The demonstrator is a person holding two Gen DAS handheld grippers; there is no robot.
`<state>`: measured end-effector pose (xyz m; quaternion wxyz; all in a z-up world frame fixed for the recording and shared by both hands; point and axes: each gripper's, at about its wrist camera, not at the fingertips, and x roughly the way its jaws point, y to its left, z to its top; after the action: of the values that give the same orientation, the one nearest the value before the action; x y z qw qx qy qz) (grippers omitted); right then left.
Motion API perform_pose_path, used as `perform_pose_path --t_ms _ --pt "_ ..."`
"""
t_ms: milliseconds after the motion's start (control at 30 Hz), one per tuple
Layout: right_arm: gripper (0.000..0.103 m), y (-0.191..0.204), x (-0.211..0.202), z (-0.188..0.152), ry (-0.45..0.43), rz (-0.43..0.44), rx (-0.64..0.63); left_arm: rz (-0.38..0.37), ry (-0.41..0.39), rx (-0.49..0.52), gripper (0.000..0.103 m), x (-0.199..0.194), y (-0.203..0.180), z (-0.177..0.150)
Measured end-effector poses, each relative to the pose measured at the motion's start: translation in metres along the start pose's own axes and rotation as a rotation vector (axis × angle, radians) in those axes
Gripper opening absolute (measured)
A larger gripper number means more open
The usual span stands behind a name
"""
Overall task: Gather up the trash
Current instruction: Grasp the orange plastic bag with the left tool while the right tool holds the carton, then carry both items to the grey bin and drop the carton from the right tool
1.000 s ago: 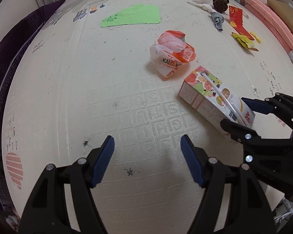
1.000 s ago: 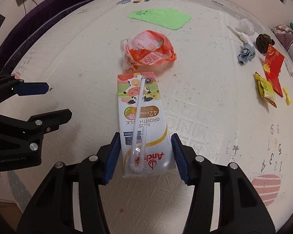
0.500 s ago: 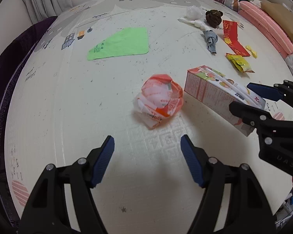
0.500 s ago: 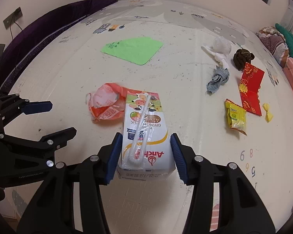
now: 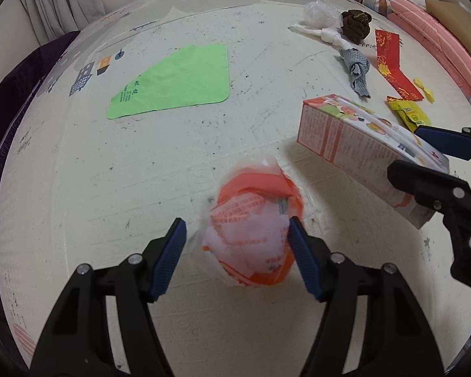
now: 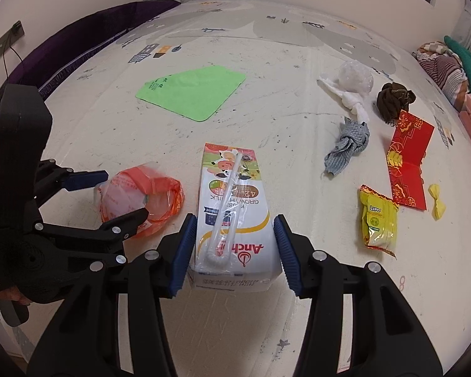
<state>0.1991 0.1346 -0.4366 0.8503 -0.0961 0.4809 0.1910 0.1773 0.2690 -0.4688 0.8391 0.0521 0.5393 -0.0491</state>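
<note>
**Left fingers closing around the crumpled bag**

Since the earlier frame the left gripper [image 5: 235, 245] has travelled across the play mat [image 5: 78, 172] to the crumpled orange-and-white plastic bag [image 5: 254, 238], which now sits between its blue fingers [image 5: 169, 257]. They have just been closing; the right-hand pad touches the bag, the left-hand pad stands just clear, so the grasp is not yet clenched. Beside it, the right gripper [image 6: 234, 248] holds the Anchor kids' milk carton [image 6: 232, 220] clamped at its base, lifted off the mat. A green cloth [image 6: 194, 91], grey rag [image 6: 348, 147], red envelope [image 6: 408, 154] and yellow Lipo wrapper [image 6: 378, 220] lie farther off.
</note>
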Motion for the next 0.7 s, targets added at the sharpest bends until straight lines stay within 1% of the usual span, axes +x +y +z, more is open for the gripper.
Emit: perform_pose_path --t_ms 67,133,233,333,467,600,700 --pt "0.049 0.0 0.002 0.001 0.003 0.006 0.0 0.011 -0.011 -0.004 0.051 0.002 -0.001 -0.001" --pt "0.049 -0.001 0.003 0.002 0.007 0.014 0.001 -0.003 -0.021 -0.009 0.047 -0.001 -0.001 -0.001" --pt "0.048 0.0 0.001 0.002 0.007 0.02 -0.006 -0.015 -0.042 -0.034 0.046 -0.012 0.0 0.0" --pt "0.048 0.001 -0.005 0.002 0.009 0.034 -0.005 0.001 -0.063 -0.036 0.046 -0.027 0.0 -0.001" --pt "0.048 0.006 -0.018 0.004 0.002 0.047 -0.024 0.014 -0.08 -0.062 0.046 -0.047 0.004 -0.006" --pt "0.048 0.016 -0.037 0.007 -0.01 0.07 -0.058 0.037 -0.086 -0.115 0.046 -0.069 0.009 -0.019" --pt "0.048 0.029 -0.053 0.008 -0.02 0.096 -0.098 0.065 -0.094 -0.17 0.046 -0.09 0.017 -0.035"
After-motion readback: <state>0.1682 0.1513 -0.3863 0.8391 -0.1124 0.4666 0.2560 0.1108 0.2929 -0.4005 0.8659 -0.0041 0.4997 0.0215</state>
